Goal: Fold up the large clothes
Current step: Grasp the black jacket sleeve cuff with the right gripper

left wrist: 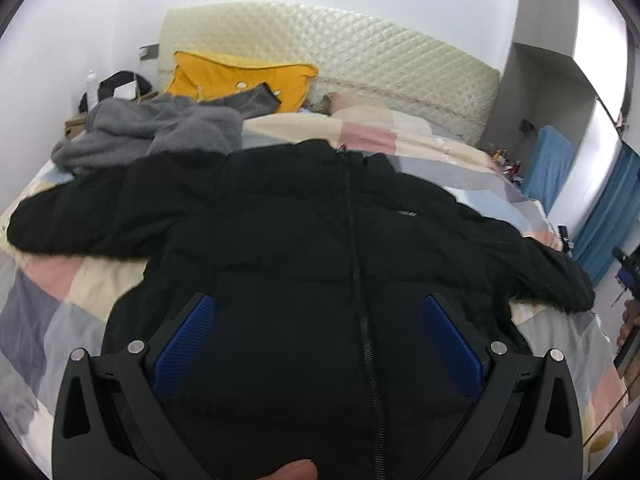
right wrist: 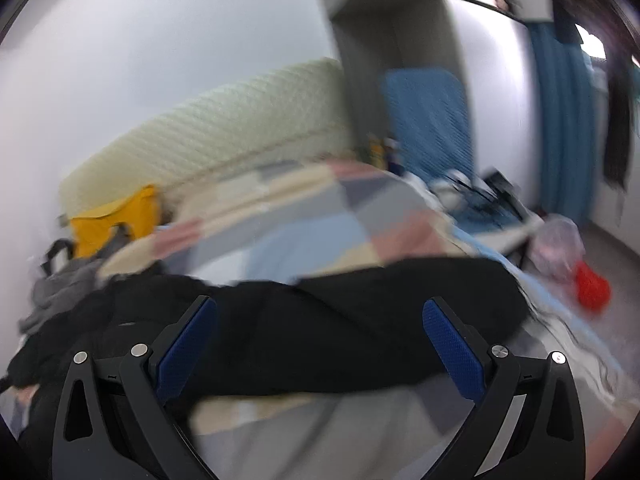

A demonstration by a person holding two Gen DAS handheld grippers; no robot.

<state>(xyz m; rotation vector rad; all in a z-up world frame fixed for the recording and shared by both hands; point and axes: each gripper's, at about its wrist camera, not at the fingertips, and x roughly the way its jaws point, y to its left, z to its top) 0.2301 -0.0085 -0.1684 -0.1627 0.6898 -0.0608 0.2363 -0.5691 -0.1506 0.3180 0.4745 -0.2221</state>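
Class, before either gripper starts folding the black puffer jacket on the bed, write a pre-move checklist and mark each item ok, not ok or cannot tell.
1. Black puffer jacket spread front up, zipper closed: ok.
2. Both sleeves out sideways: ok.
3. Left gripper open above the jacket's lower front: ok.
4. Right gripper open over the right sleeve: ok.
5. Grey fleece garment clear of the jacket: not ok, it lies against the shoulder.
6. Hem flat: cannot tell.

Soft, even light filled both fisheye views, edges vignetted and bent; the right wrist view was motion-blurred.
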